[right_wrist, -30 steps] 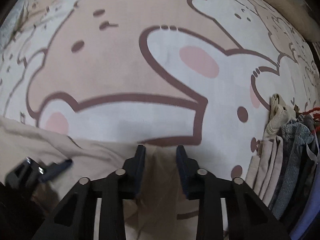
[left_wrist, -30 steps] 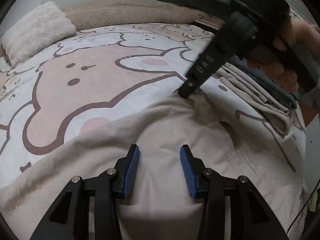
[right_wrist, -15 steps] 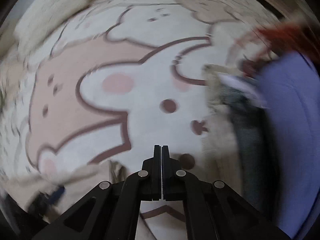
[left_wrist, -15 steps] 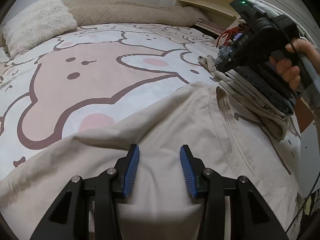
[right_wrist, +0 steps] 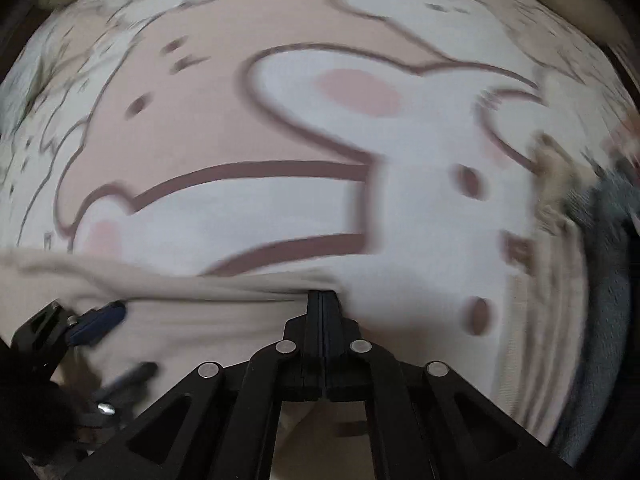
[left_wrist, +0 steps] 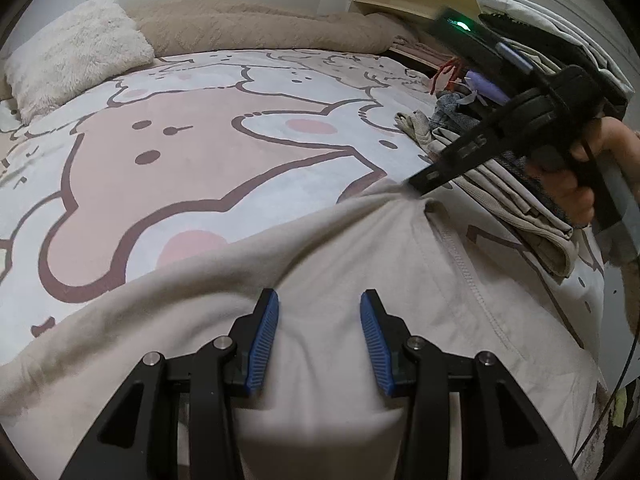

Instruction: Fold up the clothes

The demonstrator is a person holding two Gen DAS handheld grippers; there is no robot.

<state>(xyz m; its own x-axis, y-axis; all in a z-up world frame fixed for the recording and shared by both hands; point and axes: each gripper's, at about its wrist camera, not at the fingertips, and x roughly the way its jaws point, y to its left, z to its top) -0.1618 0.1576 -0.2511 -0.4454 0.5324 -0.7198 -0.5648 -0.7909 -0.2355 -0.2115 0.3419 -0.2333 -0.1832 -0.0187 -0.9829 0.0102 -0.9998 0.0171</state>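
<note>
Your right gripper [right_wrist: 322,294] is clenched with its tips at the far edge of the beige garment [left_wrist: 340,264] spread on the bed [left_wrist: 192,152]; a pinch, I judge, but blur hides whether cloth is caught. Your left gripper [left_wrist: 318,316] hangs released over the near part, perhaps ready to pin it.

Ahead and left of the left tool [left_wrist: 318,338] the bed [left_wrist: 200,152] lies open. To its right, a stack of clothes [left_wrist: 516,196] and the right tool [left_wrist: 420,182] block passage.
</note>
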